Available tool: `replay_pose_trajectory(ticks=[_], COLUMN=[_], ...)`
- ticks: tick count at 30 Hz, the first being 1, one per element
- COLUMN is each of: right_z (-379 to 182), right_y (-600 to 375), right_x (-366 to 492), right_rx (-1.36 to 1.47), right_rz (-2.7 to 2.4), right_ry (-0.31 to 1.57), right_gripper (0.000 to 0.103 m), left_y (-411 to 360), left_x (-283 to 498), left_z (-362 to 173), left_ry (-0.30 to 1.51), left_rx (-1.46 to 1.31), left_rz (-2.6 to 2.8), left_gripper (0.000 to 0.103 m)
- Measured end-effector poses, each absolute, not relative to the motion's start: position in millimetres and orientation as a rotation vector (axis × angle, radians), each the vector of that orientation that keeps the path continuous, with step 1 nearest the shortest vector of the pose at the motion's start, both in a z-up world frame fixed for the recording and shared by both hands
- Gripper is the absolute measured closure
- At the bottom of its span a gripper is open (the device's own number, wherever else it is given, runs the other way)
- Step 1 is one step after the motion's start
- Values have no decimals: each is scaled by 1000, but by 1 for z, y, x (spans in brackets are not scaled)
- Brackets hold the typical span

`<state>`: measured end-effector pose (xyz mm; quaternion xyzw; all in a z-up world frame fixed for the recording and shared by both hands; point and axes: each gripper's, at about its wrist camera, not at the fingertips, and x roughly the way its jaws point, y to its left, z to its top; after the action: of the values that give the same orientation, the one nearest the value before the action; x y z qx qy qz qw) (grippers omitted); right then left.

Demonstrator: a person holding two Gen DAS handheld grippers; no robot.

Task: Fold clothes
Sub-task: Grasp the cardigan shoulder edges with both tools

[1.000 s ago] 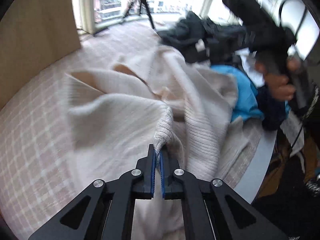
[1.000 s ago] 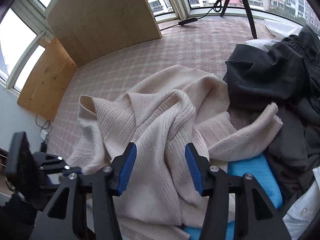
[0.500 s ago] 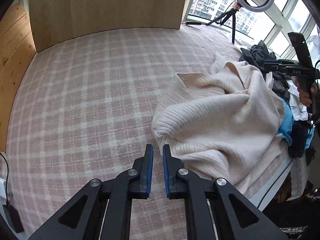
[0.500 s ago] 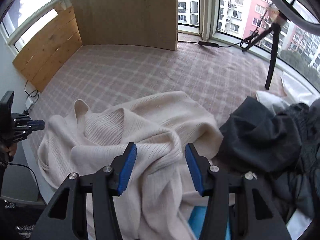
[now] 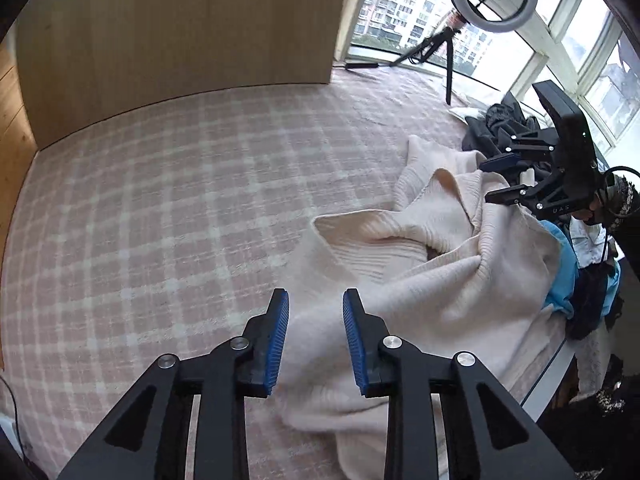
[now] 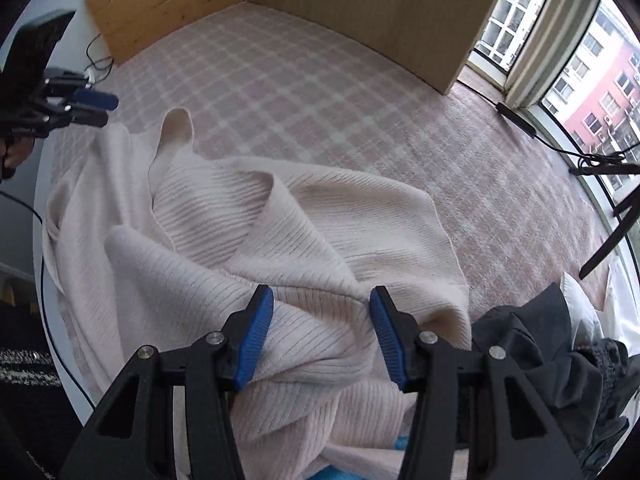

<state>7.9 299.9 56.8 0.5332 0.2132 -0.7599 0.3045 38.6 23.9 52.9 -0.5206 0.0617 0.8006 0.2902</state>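
Left tool [image 5: 314,336] opening above sweater [image 5: 420,280] edge

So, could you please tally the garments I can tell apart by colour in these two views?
Cream: 1, the ribbed sweater.
Blue: 1, the garment under the sweater's edge.
Dark grey or black: one heap; the number of pieces in it cannot be told.
White: 1, the cloth behind the heap.
Total: at least 4.

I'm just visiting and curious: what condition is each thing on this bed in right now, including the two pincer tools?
Cream sweater: crumpled, unfolded, held by neither tool.
Left gripper: jaws opening, nothing pinched, sweater below.
Right gripper: open, above a sweater ridge.
Dark clothes: heaped, unfolded.
Blue garment: mostly buried under the sweater.
Checked bedcover: spread flat.
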Motion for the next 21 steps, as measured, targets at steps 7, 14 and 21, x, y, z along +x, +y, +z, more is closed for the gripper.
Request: replay_pose_trajectory(ticks=[7,14,21], right_z=[47,53,89], right_y=[294,302,322], right_x=[23,19,2], right_rx=[1368,1379,1289], right_rz=[-1949,-1970,-2094], right_ry=[688,557,450], right_gripper=[55,94,95], left_y=[84,74,47], left_x=[24,28,17], left_z=[7,27,63], left_ry=[417,284,193], left_rx=[-1477,-1426,-1333], left_rz=[2035,2045,2158], left_gripper=[68,101,101])
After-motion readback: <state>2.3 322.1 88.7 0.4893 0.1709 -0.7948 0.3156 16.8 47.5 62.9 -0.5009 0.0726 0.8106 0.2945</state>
